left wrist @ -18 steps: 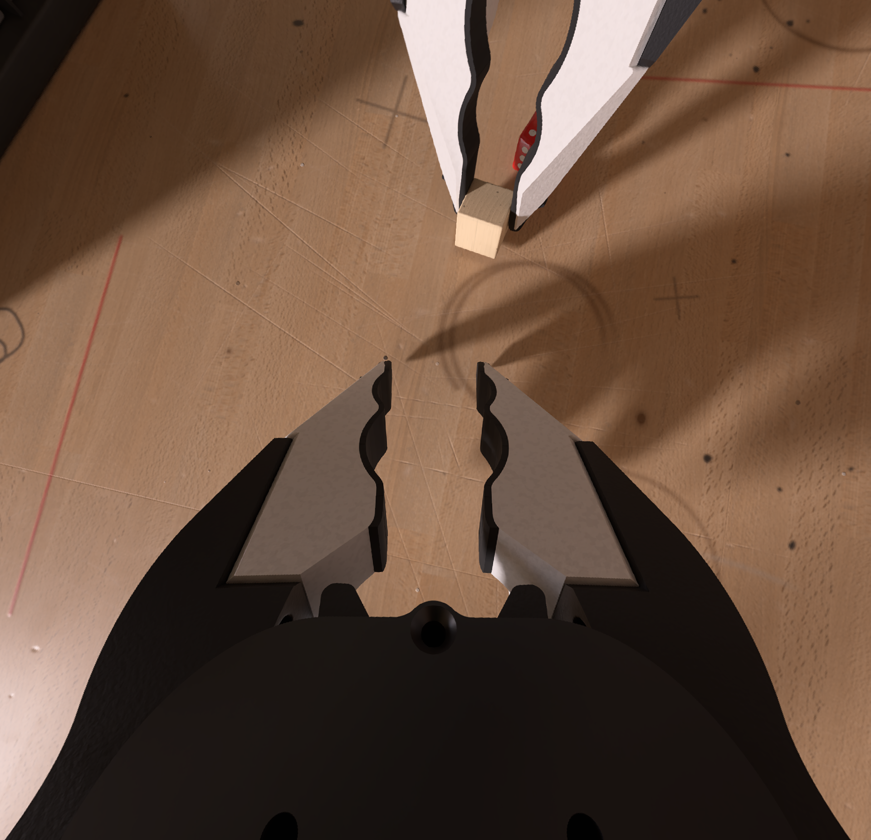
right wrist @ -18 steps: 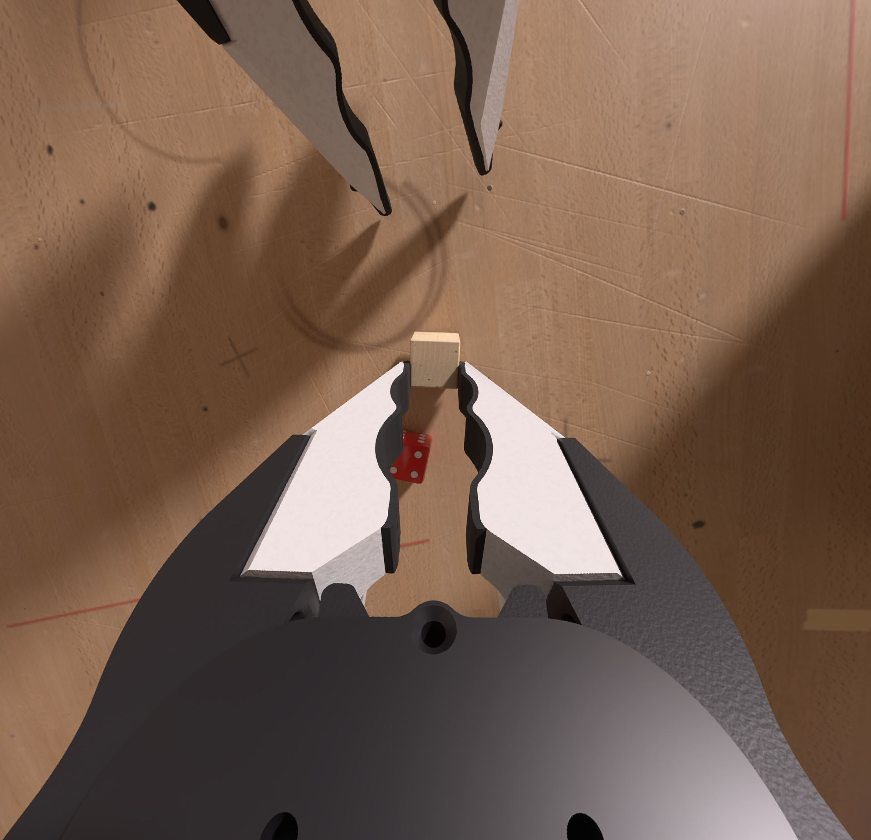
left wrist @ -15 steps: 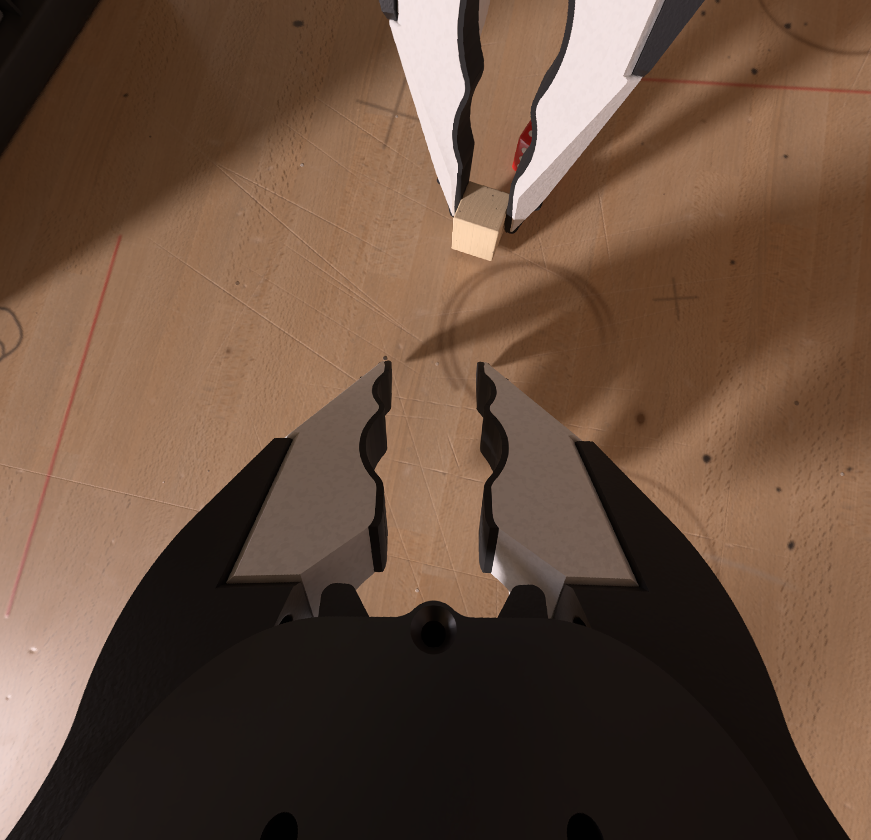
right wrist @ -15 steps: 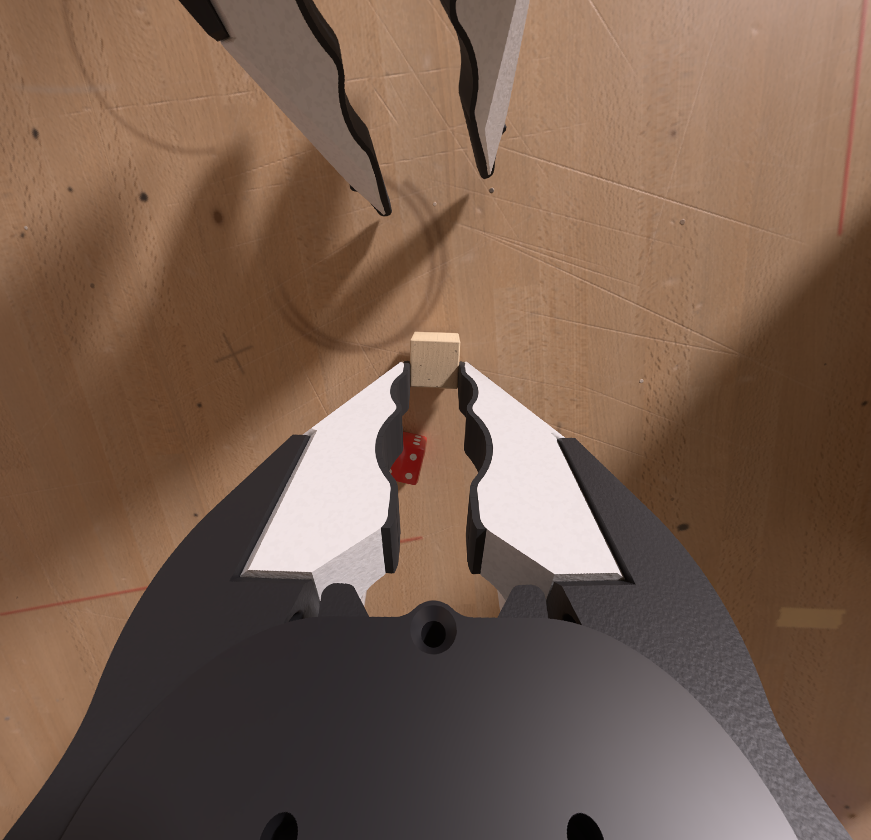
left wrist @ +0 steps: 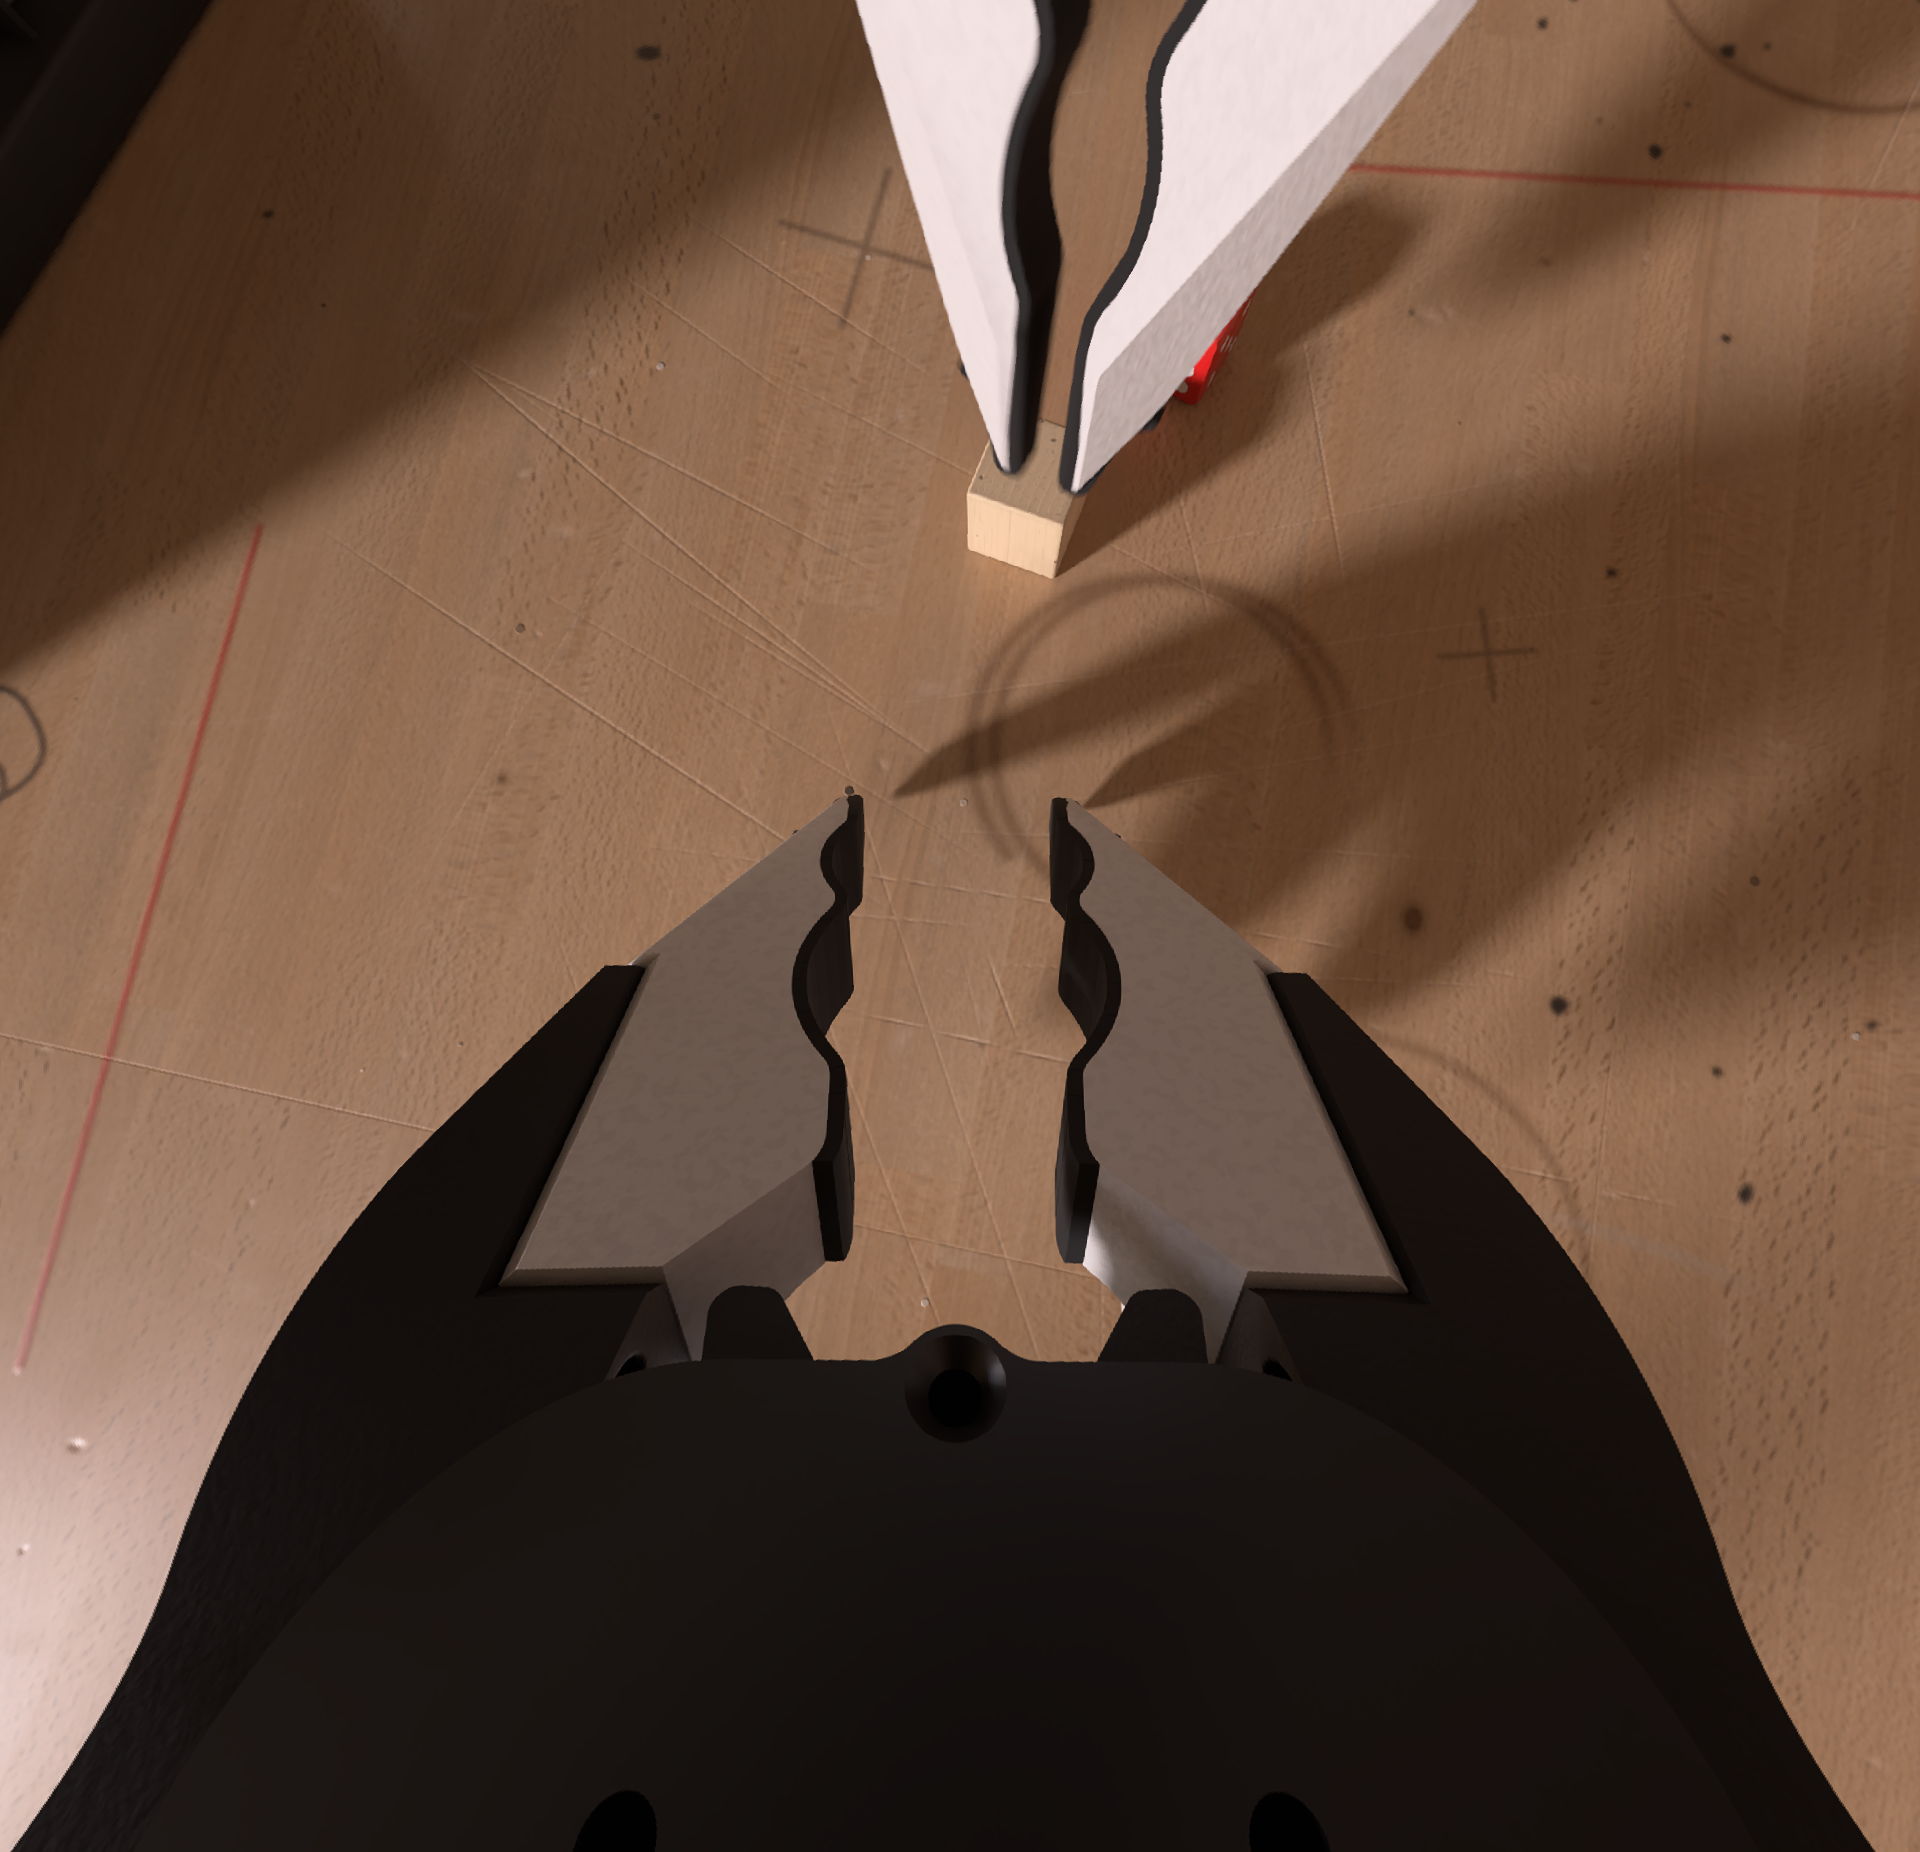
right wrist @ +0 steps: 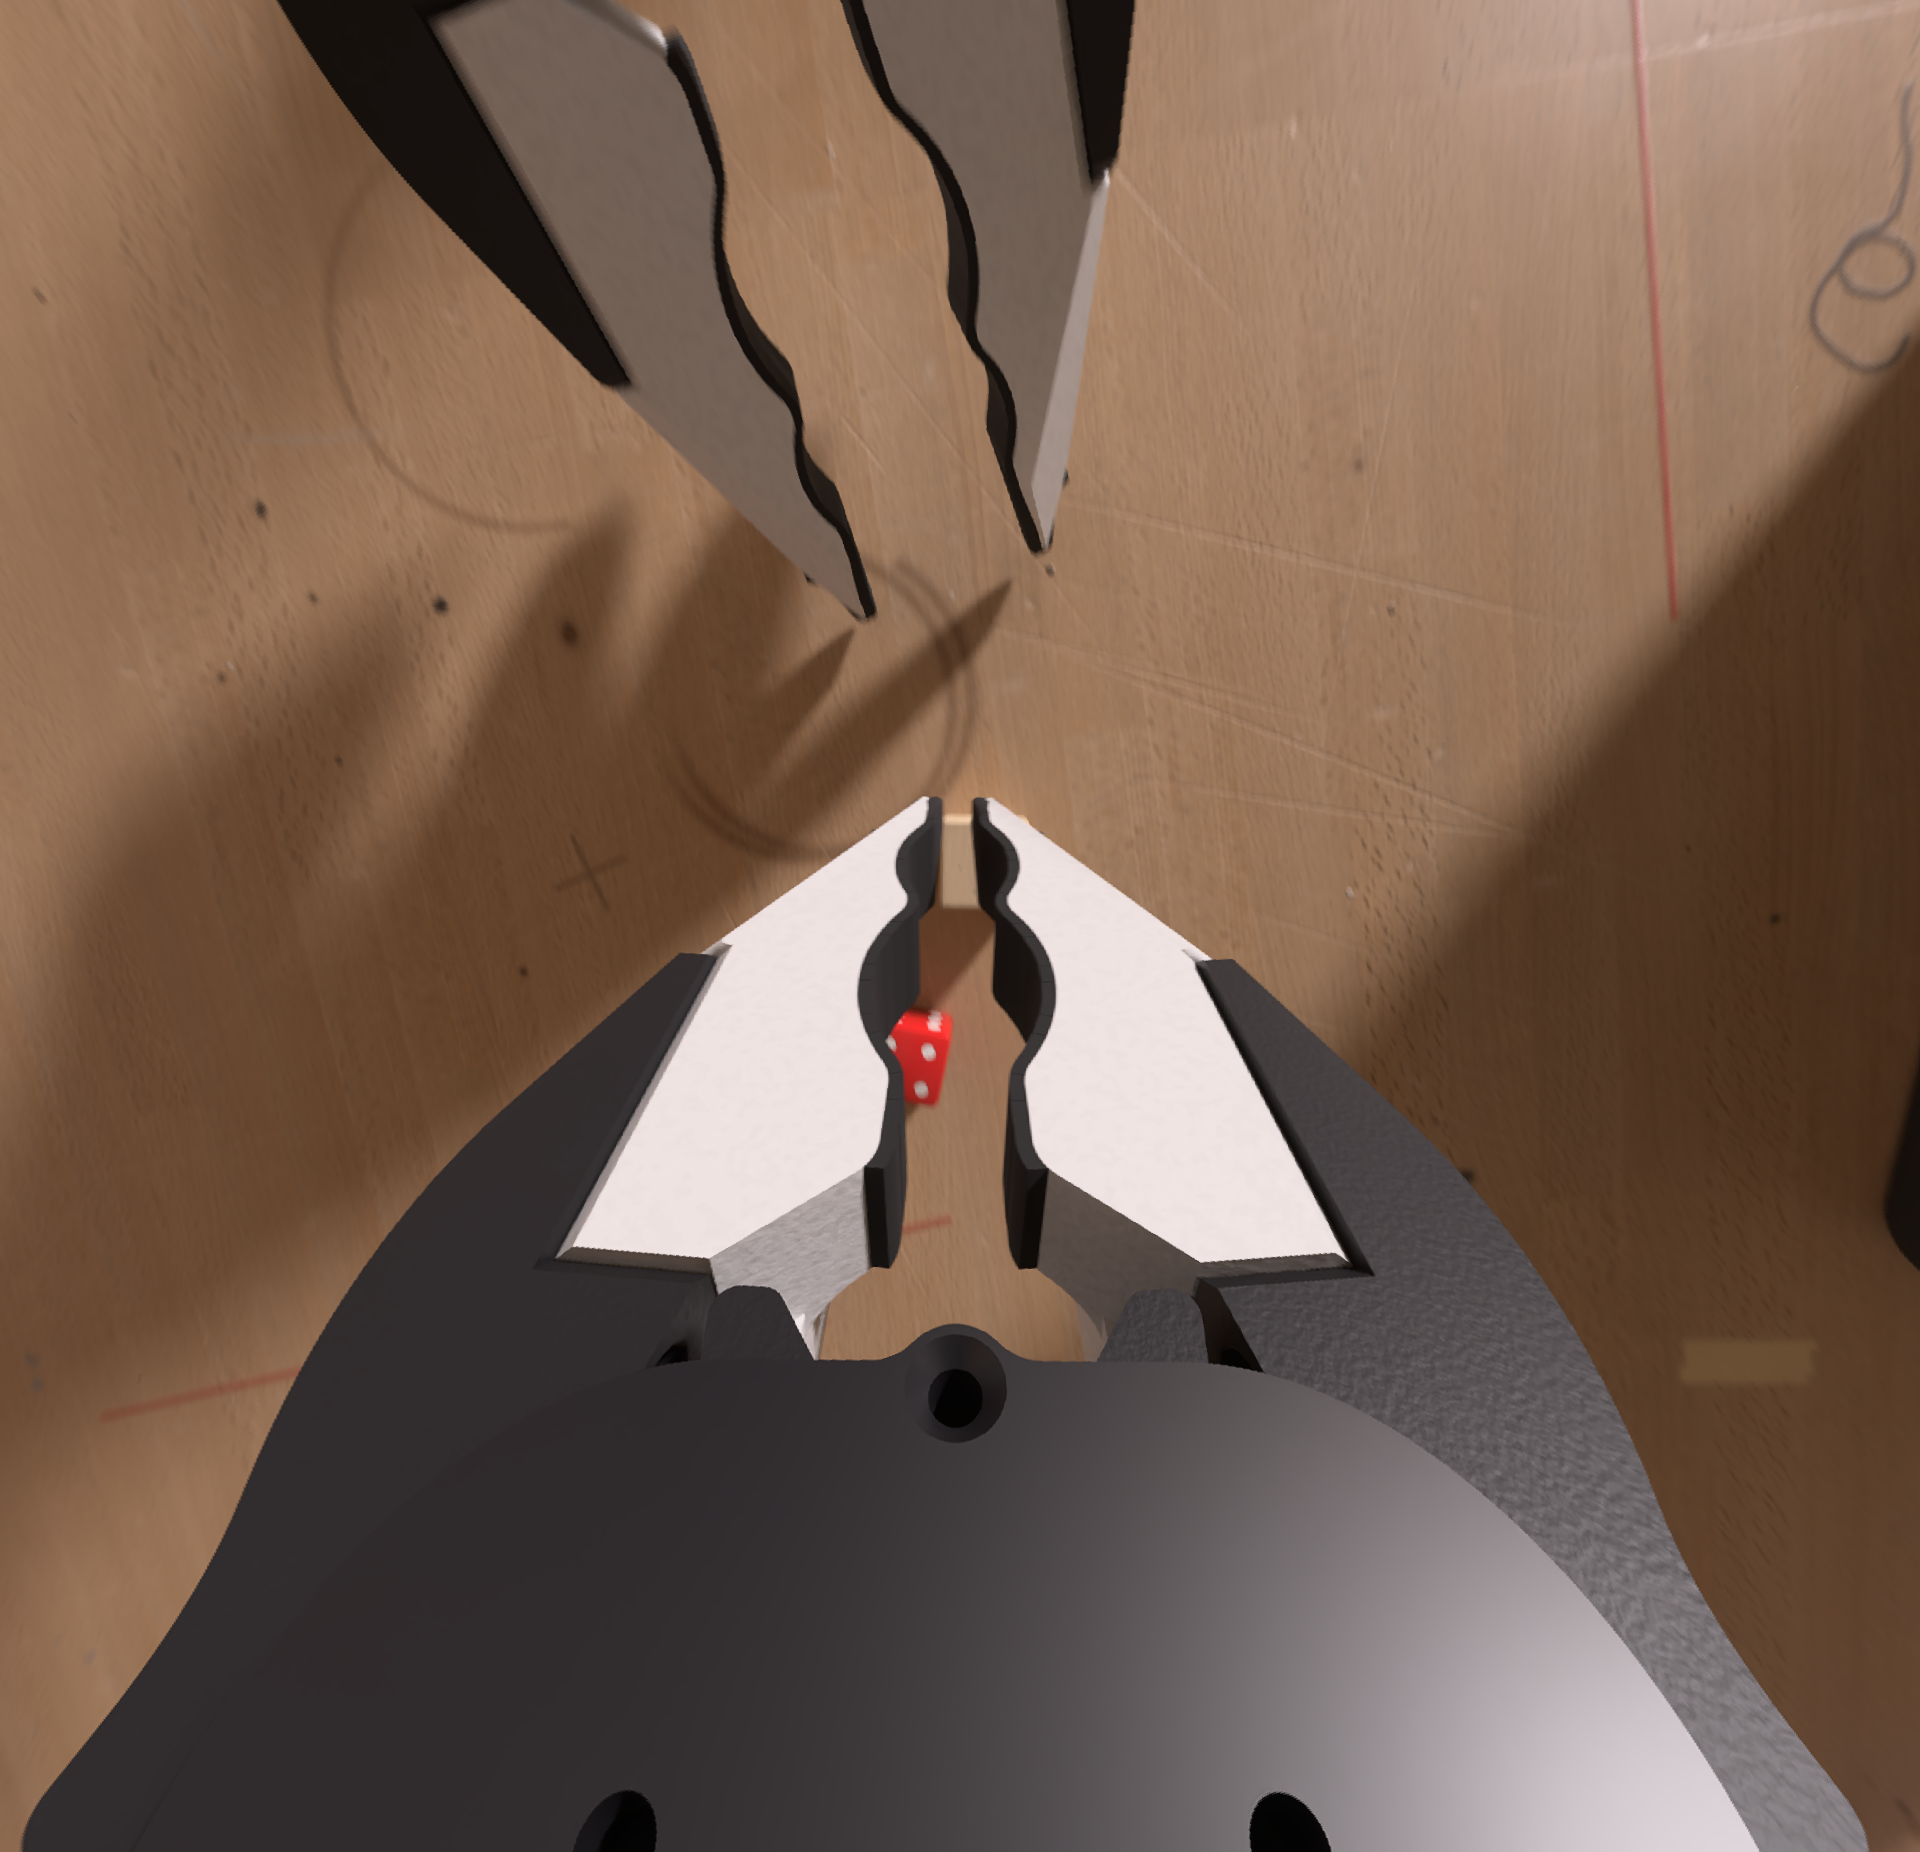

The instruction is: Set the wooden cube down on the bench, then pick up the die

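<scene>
Half of the task looks done: the wooden cube (left wrist: pixel 1016 533) sits flat on the bench (left wrist: pixel 520 659), with its shadow running straight from its base and no gap under it. The right gripper (right wrist: pixel 958 807) is not around it. Its pale fingers are drawn nearly together, leaving a slit narrower than the cube, and the tips lie over the cube's top face. Whether they touch that face cannot be told. Through the slit in the right wrist view, a strip of the cube shows just beyond the tips. The red die (right wrist: pixel 920 1059) lies on the bench nearer that camera, partly hidden behind the left finger. In the left wrist view it is only a red sliver (left wrist: pixel 1210 368) behind the right gripper's fingers, just to the far right of the cube. The left gripper (left wrist: pixel 956 810) hangs near the cube with its jaws spread and empty, above a faint pencilled ring (left wrist: pixel 1288 659). Everything concerning the die is left to do. The right gripper would likely have to lift clear, spread its fingers and come back over the die.
</scene>
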You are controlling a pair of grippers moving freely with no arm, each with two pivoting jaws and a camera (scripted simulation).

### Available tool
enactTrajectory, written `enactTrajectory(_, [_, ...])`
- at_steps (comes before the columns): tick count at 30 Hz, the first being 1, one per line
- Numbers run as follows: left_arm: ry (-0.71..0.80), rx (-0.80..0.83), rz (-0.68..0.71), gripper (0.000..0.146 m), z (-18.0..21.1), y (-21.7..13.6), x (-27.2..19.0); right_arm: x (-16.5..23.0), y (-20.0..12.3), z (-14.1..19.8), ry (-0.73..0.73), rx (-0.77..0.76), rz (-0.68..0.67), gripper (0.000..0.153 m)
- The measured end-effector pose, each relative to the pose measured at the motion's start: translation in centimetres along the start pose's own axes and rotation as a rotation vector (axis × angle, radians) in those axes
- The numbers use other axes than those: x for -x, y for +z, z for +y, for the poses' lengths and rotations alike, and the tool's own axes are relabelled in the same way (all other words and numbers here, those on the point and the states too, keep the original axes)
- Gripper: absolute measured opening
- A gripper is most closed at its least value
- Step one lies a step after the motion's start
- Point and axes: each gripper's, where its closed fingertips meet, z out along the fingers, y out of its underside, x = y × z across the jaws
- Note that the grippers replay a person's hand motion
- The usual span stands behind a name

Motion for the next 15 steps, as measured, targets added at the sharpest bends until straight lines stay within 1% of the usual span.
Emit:
enactTrajectory(1, [-0.003,-0.001,0.003,0.036,0.0,0.0,0.0,0.2,0.2,-0.4,0.003,-0.031,-0.001,0.000])
enactTrajectory(2, [-0.004,-0.002,0.004,0.036,0.0,0.0,0.0,0.2,0.9,-0.2,0.005,-0.028,0.006,0.000])
enactTrajectory(4, [-0.007,-0.005,0.002,0.036,0.0,0.0,0.0,0.1,2.4,0.7,0.023,0.037,0.019,0.000])
enactTrajectory(5, [-0.007,-0.004,0.001,0.036,0.0,0.0,0.0,0.1,2.5,0.6,0.041,0.003,0.019,0.000])
enactTrajectory(7, [-0.008,-0.003,-0.001,0.036,0.0,0.0,0.0,0.1,2.1,0.6,0.038,-0.006,0.031,0.000])
enactTrajectory(10, [0.002,0.004,0.000,0.036,0.0,-0.1,0.1,-0.3,0.1,0.7,0.070,-0.063,0.096,0.000])
enactTrajectory(11, [0.011,0.007,-0.003,0.037,-0.1,-0.1,0.1,-0.4,-0.5,1.5,0.081,-0.043,0.119,0.004])
enactTrajectory(13, [0.025,0.007,0.005,0.040,-0.3,-0.1,0.0,0.3,-1.1,3.8,0.111,0.036,0.116,0.022])
enactTrajectory(15, [0.025,0.005,0.027,0.040,-0.4,0.1,-0.4,1.1,-0.9,5.8,0.121,0.106,0.095,0.038])
